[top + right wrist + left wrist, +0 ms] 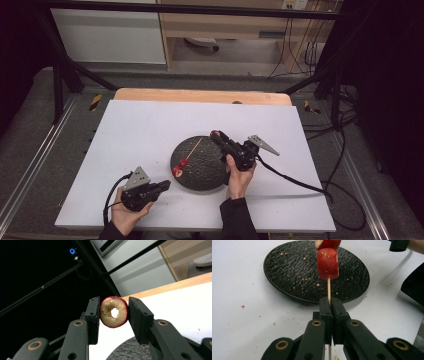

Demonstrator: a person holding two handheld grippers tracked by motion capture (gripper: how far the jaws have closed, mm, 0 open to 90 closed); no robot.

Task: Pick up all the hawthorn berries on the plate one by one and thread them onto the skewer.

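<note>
two tools: a person's hands come in from the near edge of the desk (150, 130), each holding a black two-jaw tool.
left tool (330, 305): jaws pressed together on a thin wooden skewer (328, 288); in the high view this tool (165, 186) sits near the front left of the desk, pointing toward the plate.
skewer: it rises from between the closed jaws and carries red fruit pieces (327, 263) threaded on it, one full piece with a second just above it at the top edge of the left tool's view; in the high view the stick (192, 150) slants across the plate with the red pieces (183, 163) toward its near end.
right tool (114, 312): jaws closed on a round slice of red-skinned fruit (114, 312), one pad on each side of it; the slice has pale flesh and a hole through its middle.
right tool, place: in the high view it (216, 135) is held above the far right edge of the plate, with the slice at its tip.
plate (205, 175): round, dark and rough-textured, lying near the middle of the desk, between the two hands; crumbs are scattered over it (287, 272).
desk: covered in a white sheet, with a strip of bare wood along the far edge (200, 95); a few crumbs lie on the white surface near the plate.
cables: a black cable (295, 181) trails from the right tool across the desk to the right.
</note>
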